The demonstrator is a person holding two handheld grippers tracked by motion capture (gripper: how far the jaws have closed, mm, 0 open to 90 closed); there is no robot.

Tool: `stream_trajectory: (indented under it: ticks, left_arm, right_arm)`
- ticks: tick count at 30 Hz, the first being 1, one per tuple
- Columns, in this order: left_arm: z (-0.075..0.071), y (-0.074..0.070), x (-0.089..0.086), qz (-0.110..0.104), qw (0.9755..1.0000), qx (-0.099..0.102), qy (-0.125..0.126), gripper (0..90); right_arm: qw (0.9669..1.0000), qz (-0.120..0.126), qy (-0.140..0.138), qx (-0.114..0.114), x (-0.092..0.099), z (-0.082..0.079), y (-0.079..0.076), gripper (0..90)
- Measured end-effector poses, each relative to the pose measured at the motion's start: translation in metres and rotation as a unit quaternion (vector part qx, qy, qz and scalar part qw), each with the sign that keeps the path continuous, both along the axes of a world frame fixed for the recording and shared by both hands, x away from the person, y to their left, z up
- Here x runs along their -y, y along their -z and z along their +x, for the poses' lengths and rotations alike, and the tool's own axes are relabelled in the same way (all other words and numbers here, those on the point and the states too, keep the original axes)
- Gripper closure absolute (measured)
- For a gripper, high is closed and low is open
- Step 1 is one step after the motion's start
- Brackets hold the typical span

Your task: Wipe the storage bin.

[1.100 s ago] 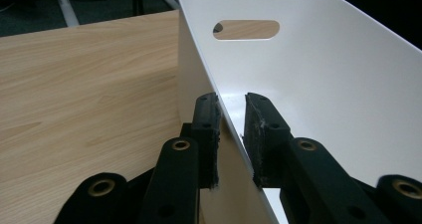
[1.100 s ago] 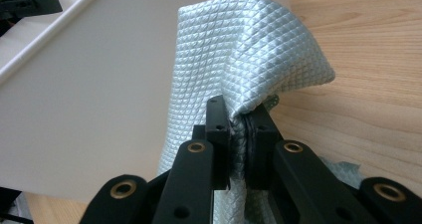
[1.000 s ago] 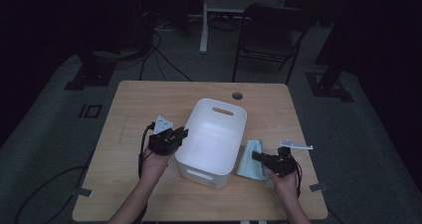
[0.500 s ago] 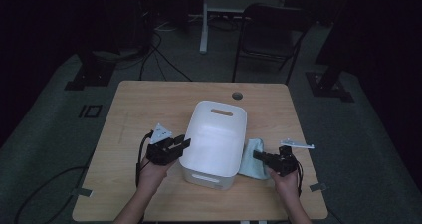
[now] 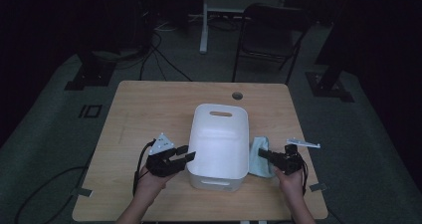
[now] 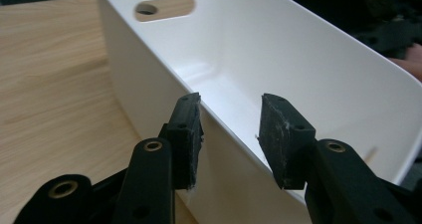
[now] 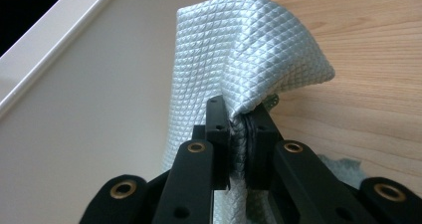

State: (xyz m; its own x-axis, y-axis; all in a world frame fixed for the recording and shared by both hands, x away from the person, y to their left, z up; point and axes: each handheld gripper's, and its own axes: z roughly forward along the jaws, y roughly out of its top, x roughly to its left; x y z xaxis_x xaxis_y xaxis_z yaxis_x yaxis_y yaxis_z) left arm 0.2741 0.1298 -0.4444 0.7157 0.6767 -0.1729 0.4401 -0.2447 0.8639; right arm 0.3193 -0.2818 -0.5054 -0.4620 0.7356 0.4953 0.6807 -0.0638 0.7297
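High view: a white bin (image 5: 219,145) sits near the middle of a wooden table (image 5: 149,104), its handle slot at the far end, and a person's two hands work at its near corners. The left gripper (image 5: 182,153) is at the bin's left wall; in the left gripper view its jaws straddle the rim, one pad (image 6: 185,134) outside the wall and the other inside, and they have just been opening, so the pads now stand apart from the plastic rather than pinching it. The right gripper (image 5: 264,156) is just beside the bin's right wall, and in the right gripper view its jaws are clamped tight on a bunched fold of a pale blue quilted cloth (image 7: 239,59), which hangs against the bin's outer wall with its lower part resting on the table. The step in hand looks like letting go of the bin with the left hand while the right keeps the cloth ready. The next move probably calls for lifting the cloth clear of the rim and carrying it over the bin's open top, with the left gripper drawn back from the wall so it does not drag the bin along.
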Motion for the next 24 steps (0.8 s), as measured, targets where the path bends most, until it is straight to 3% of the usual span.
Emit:
stream_trajectory:
  ticks: [5,10,16,19,24]
  left_arm:
    - [-0.001,0.000,0.001,-0.006,0.9999,0.001,0.014,57.9]
    - [0.007,-0.003,-0.003,-0.003,1.0000,0.002,0.005,55.9]
    - [0.024,-0.007,-0.006,-0.008,0.9999,0.004,-0.004,51.8]
    - [0.035,-0.010,-0.006,-0.021,0.9997,0.003,-0.014,48.1]
    - [0.052,-0.018,-0.006,-0.015,0.9994,0.024,-0.018,46.6]
  right_arm:
    - [1.0000,0.001,0.005,-0.004,0.005,0.001,0.001,83.7]
    - [1.0000,-0.003,0.005,0.002,0.008,-0.001,-0.001,83.7]
    - [0.9999,-0.008,0.002,0.008,0.012,-0.004,-0.002,83.8]
    - [0.9999,-0.009,0.006,0.012,0.014,-0.005,-0.002,83.7]
    - [0.9998,-0.007,0.005,0.019,0.016,-0.005,-0.003,83.7]
